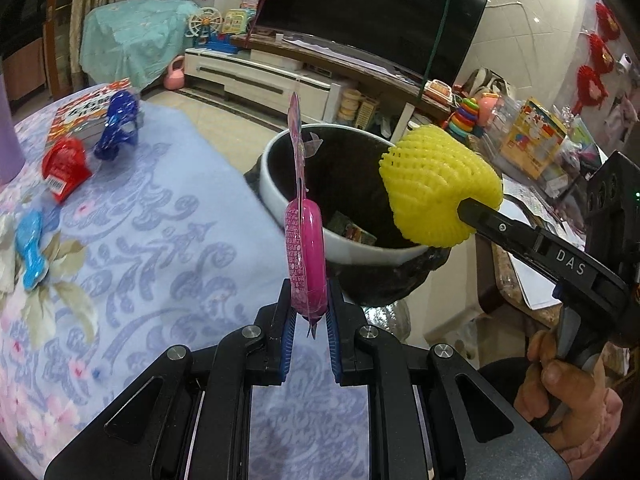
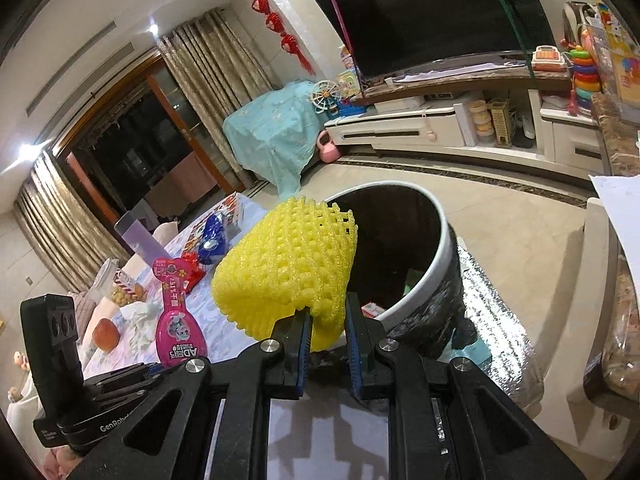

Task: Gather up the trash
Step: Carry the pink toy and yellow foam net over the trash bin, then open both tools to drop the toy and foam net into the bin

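1. Left wrist view: left gripper [image 1: 311, 316] clamped on pink blister pack [image 1: 303, 240], held upright short of trash bin [image 1: 280, 196], presumably for dropping in.
2. Right gripper [image 2: 326, 316] closed tight on yellow foam net [image 2: 286, 268], poised at bin rim [image 2: 440, 248]; likely next in.
3. Beyond, on tabletop [image 1: 160, 220]: red wrapper [image 1: 66, 168], blue wrapper [image 1: 118, 124], light-blue piece [image 1: 30, 248] uncollected.
4. No obstruction seen over bin mouth.
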`<state>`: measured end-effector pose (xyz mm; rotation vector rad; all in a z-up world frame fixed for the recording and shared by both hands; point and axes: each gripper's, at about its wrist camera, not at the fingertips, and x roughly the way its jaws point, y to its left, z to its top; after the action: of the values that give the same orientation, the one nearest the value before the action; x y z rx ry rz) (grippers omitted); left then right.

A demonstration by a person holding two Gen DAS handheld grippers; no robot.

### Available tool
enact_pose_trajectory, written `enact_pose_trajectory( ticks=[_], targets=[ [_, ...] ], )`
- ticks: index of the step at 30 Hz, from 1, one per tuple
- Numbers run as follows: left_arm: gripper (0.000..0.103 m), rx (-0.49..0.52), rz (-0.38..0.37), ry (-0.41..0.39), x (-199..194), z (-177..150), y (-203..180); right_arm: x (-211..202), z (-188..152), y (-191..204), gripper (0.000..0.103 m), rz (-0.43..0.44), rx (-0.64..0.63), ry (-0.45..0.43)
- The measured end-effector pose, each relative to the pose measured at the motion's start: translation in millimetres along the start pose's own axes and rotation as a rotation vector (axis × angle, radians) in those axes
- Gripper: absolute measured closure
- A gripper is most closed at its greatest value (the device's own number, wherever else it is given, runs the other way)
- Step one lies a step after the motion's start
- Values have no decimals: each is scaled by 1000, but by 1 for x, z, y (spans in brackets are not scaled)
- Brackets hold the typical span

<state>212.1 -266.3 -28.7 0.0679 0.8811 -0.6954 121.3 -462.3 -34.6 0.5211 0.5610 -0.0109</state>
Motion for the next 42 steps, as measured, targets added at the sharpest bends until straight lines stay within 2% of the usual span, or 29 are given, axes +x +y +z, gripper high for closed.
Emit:
enact_pose_trajectory(
  ticks=[21,42],
  targets=[
    [90,44,-29,40,38,46,-22,20,29,-10,86,-69,-43,35],
    [89,43,-9,91,63,58,-27,41,48,-18,83,-110,-63,84]
  ],
)
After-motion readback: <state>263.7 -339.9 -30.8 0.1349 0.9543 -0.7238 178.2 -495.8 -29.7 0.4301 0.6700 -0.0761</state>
